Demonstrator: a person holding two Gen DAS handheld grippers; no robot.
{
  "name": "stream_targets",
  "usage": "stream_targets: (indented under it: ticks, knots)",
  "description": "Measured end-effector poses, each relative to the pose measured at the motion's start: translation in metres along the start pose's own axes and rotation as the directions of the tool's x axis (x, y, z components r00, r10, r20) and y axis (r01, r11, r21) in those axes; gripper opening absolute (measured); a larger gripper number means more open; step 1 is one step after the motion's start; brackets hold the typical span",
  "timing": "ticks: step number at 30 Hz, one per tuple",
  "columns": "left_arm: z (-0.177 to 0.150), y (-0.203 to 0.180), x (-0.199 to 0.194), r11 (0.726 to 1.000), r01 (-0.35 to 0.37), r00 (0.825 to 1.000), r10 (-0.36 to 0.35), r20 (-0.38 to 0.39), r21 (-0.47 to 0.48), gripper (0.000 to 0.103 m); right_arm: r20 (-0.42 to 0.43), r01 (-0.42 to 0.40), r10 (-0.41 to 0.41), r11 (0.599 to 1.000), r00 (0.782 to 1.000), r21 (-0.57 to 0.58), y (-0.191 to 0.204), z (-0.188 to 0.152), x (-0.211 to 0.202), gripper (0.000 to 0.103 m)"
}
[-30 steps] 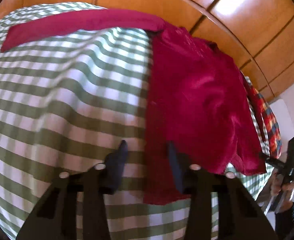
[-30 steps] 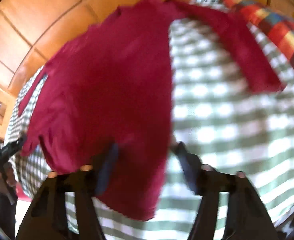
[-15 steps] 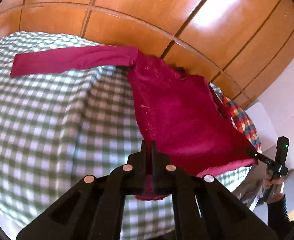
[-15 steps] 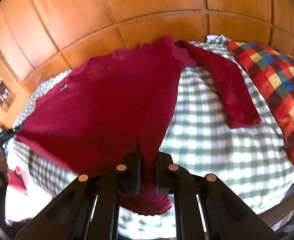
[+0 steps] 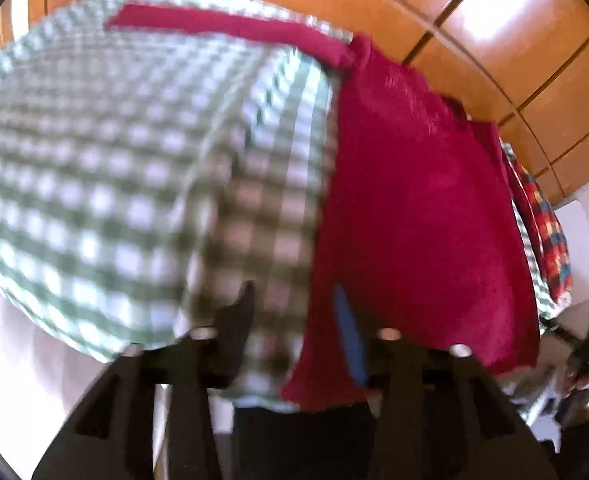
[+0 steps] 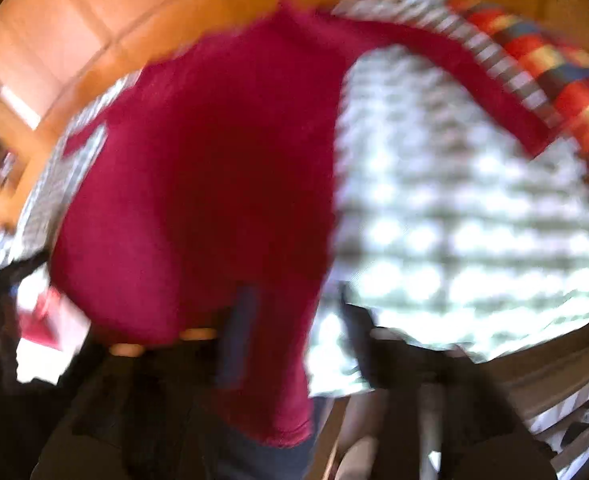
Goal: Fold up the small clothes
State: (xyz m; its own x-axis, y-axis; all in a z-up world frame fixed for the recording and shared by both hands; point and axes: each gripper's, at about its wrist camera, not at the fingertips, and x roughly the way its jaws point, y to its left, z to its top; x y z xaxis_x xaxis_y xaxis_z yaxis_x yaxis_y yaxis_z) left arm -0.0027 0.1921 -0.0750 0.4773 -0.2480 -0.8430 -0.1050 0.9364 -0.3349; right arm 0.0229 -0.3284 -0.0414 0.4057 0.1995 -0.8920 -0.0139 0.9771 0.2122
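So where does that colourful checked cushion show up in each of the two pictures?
Left wrist view: the colourful cushion is a thin strip at the right edge, beyond the red top.
Right wrist view: it fills the upper right corner, beside the top's sleeve.
Shared landmark: the red top on the green checked cloth.

Cloth on the bed, polished wood behind.

The red top [image 5: 422, 208] is seen as soft, matt cloth with a slightly fuzzy nap. The sheet [image 5: 106, 168] is woven cloth in green and white checks, also matt. The pillow [image 6: 566, 80] is covered with checked cloth in many colours. The wall panels [image 5: 514, 40] are smooth, glossy wood. The gripper fingers [image 5: 238, 320] look like matt black plastic.
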Motion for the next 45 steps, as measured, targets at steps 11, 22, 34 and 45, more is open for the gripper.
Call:
stream_targets:
  ticks: [11, 22, 34, 45]
  knots:
    - [0.042, -0.077, 0.022, 0.991, 0.051, 0.996, -0.060, 0.065, 0.126, 0.052, 0.087, 0.513, -0.513, 0.858, 0.854, 0.023, -0.107, 0.085, 0.047, 0.047]
    - [0.047, -0.165, 0.060, 0.935, 0.115, 0.993, -0.121, -0.004, 0.337, 0.052, 0.269, 0.440, -0.473, 0.881, 0.839, 0.175, -0.111, 0.096, -0.068, 0.003]
    - [0.037, -0.207, 0.092, 0.896, 0.145, 0.989, -0.123, -0.079, 0.419, 0.053, 0.116, 0.506, -0.601, 0.749, 0.791, 0.428, -0.231, 0.147, -0.084, 0.003]
    - [0.034, -0.209, 0.097, 0.896, 0.117, 0.993, -0.094, -0.075, 0.428, 0.061, 0.148, 0.353, -0.555, 0.690, 0.819, 0.633, -0.294, 0.145, -0.075, 0.079]
